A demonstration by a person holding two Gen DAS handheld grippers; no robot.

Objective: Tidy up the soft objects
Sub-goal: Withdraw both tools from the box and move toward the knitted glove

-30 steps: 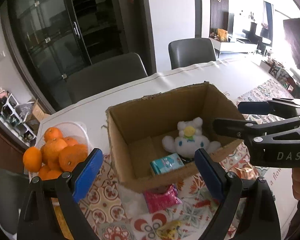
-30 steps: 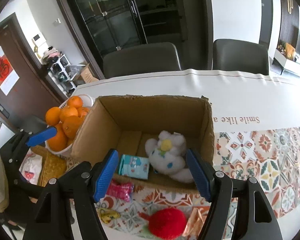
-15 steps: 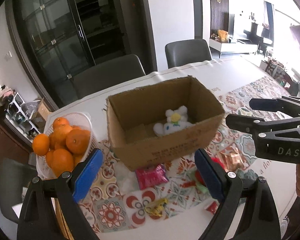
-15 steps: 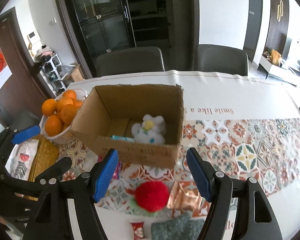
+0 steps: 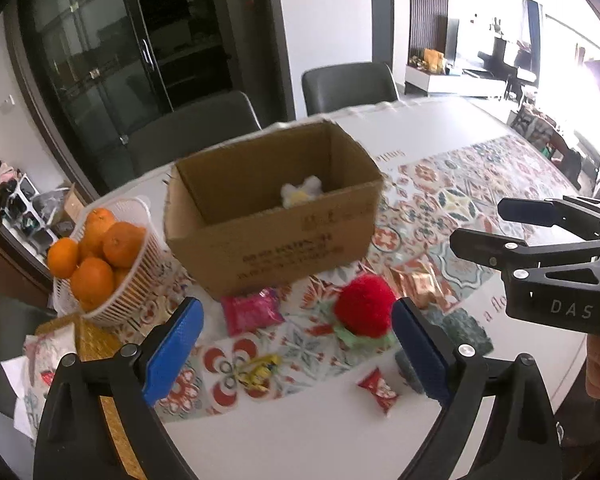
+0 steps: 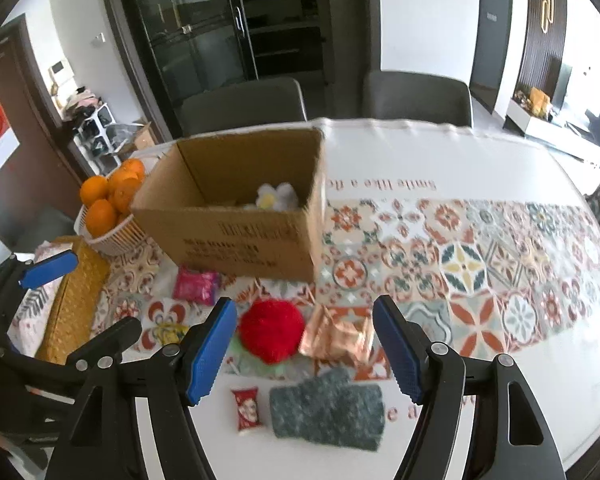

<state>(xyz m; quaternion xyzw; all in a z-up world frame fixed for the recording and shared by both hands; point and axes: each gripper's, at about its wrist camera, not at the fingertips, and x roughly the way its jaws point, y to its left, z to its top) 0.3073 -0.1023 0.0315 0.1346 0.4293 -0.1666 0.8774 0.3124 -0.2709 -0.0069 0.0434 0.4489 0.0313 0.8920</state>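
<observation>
An open cardboard box (image 5: 276, 216) (image 6: 240, 236) stands on the table with a white plush toy (image 5: 302, 192) (image 6: 276, 196) inside. In front of it lie a red pompom strawberry (image 5: 364, 310) (image 6: 272, 330), a pink packet (image 5: 250, 310) (image 6: 196, 284), a copper foil pouch (image 6: 336, 336), a grey-green fuzzy cloth (image 6: 328, 410), a small red snack packet (image 6: 247, 410) and a yellow wrapper (image 5: 256, 372). My left gripper (image 5: 296, 356) is open and empty, above the table's front edge. My right gripper (image 6: 306, 352) is open and empty, above the strawberry and the pouch.
A white basket of oranges (image 5: 100, 256) (image 6: 112, 216) stands left of the box. A yellow mat (image 6: 74, 300) and papers lie at the left. Two grey chairs (image 6: 416, 98) stand behind the table. The patterned runner (image 6: 480, 264) extends to the right.
Both grippers have pulled back and away from the box. The box now looks smaller and farther, and the loose items in front of it have come into view.
</observation>
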